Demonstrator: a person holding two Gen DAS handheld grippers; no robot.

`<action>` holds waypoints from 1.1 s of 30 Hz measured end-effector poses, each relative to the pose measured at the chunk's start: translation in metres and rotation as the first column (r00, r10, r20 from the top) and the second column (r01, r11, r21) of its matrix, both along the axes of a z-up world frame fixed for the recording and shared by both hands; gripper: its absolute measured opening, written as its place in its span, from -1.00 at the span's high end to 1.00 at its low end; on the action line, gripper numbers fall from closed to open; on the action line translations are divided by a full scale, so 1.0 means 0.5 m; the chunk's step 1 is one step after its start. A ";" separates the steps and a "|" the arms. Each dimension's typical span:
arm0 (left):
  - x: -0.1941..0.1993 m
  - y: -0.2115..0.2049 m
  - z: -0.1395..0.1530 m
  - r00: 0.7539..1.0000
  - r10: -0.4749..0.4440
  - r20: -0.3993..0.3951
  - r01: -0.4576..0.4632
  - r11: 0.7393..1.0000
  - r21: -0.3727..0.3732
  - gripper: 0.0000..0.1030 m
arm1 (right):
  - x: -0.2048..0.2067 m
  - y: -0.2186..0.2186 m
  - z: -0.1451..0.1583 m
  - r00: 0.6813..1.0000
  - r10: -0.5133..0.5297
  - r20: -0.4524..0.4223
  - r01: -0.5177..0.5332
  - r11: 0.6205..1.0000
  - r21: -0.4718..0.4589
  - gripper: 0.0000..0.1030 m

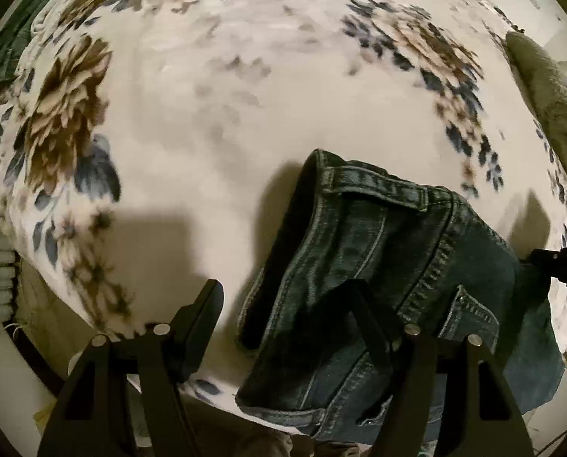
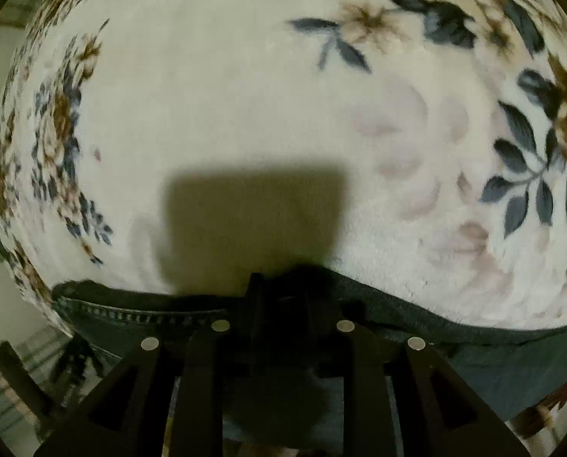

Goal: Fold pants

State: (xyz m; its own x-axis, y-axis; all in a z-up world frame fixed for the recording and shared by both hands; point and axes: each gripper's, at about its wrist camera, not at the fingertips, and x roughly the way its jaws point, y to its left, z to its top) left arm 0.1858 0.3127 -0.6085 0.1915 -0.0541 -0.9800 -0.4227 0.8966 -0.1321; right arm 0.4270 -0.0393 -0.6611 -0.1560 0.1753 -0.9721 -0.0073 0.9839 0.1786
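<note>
Dark blue denim pants lie on a cream floral blanket near the bed's front edge, with the waistband and belt loops facing up. My left gripper points down over the waistband end and is open. One finger is over bare blanket and the other over the denim, so the pants' side edge lies between them untouched. In the right wrist view my right gripper has its fingers close together, shut on the dark edge of the pants. That gripper also shows as a black shape at the left wrist view's right edge.
An olive-green fuzzy cushion lies at the blanket's far right. Dark green cloth hangs off the far left corner. The bed's front edge drops to the floor close below both grippers. Open blanket stretches beyond the pants.
</note>
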 end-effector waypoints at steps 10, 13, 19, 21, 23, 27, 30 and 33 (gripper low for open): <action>0.042 -0.030 0.036 0.999 -0.039 -0.033 0.040 0.999 0.028 0.31 | -0.013 -0.041 0.026 0.995 -0.094 0.045 0.091 0.994 0.065 0.35; 0.051 -0.097 0.098 0.995 -0.095 -0.033 0.098 0.986 0.134 -0.03 | -0.062 -0.104 0.068 0.978 -0.192 0.080 0.173 0.965 0.199 -0.47; 0.055 -0.312 0.195 0.965 -0.261 0.032 0.251 0.951 0.179 -0.54 | -0.259 -0.361 0.113 0.864 -0.494 0.099 0.454 0.848 0.275 -0.47; 0.065 -0.420 0.206 0.944 -0.327 0.040 0.315 0.933 0.175 -0.54 | -0.344 -0.482 0.107 0.786 -0.610 0.099 0.571 0.778 0.261 -0.47; 0.072 -0.507 0.203 0.926 -0.377 0.028 0.369 0.917 0.150 -0.54 | -0.420 -0.617 0.106 0.698 -0.709 0.100 0.670 0.696 0.257 -0.47; 0.082 -0.663 0.182 0.889 -0.458 0.007 0.452 0.880 0.143 -0.55 | -0.570 -0.887 0.087 0.469 -0.877 0.107 0.832 0.479 0.280 -0.47; 0.092 -0.775 0.163 0.865 -0.501 -0.013 0.497 0.854 0.152 -0.54 | -0.655 -1.058 0.064 0.303 -0.944 0.129 0.883 0.329 0.335 -0.47; 0.100 -0.868 0.134 0.843 -0.536 -0.049 0.536 0.829 0.160 -0.54 | -0.707 -1.178 0.025 0.167 -0.978 0.122 0.888 0.203 0.413 -0.47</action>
